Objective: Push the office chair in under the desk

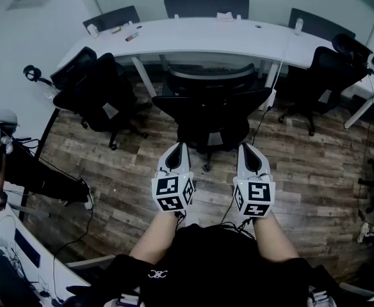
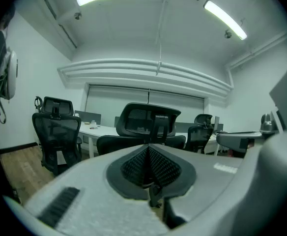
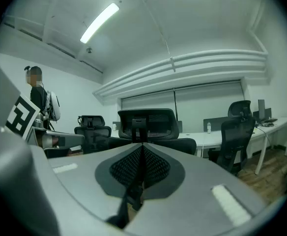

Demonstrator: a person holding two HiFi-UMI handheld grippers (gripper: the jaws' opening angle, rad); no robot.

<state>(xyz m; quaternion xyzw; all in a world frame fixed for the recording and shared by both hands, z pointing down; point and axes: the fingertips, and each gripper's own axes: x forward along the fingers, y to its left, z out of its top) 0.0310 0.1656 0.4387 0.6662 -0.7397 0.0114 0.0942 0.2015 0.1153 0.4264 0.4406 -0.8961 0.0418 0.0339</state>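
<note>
1. Holds the left claw (image 1: 177,147) fully closed, jaws pressed together with nothing between them; probably chosen because a push needs a blunt, firm tip and no grip
2. Holds the right claw (image 1: 246,147) the same way, jaws together and empty, just beside the left one and level with it
3. Points both claws forward at the office chair (image 1: 211,110), straight ahead of them with its backrest and headrest turned toward the claws; seems not to touch it yet, judging from the head view
4. Finds the table (image 1: 193,36) beyond the chair, farther ahead of both claws; judges the chair not yet pushed in, with its base out on the wooden floor (image 1: 302,171), so the task hardly begun
5. Sets one claw toward each side of the backrest, likely to share the push evenly and to stop the chair from swinging round on its wheels
6. Notes a second chair (image 1: 89,93) well off to the left of the left claw and a third chair (image 1: 321,72) well off to the right of the right claw, both apart from the path
7. Calls next for contact on the backrest, then a straight, steady push toward the table
</note>
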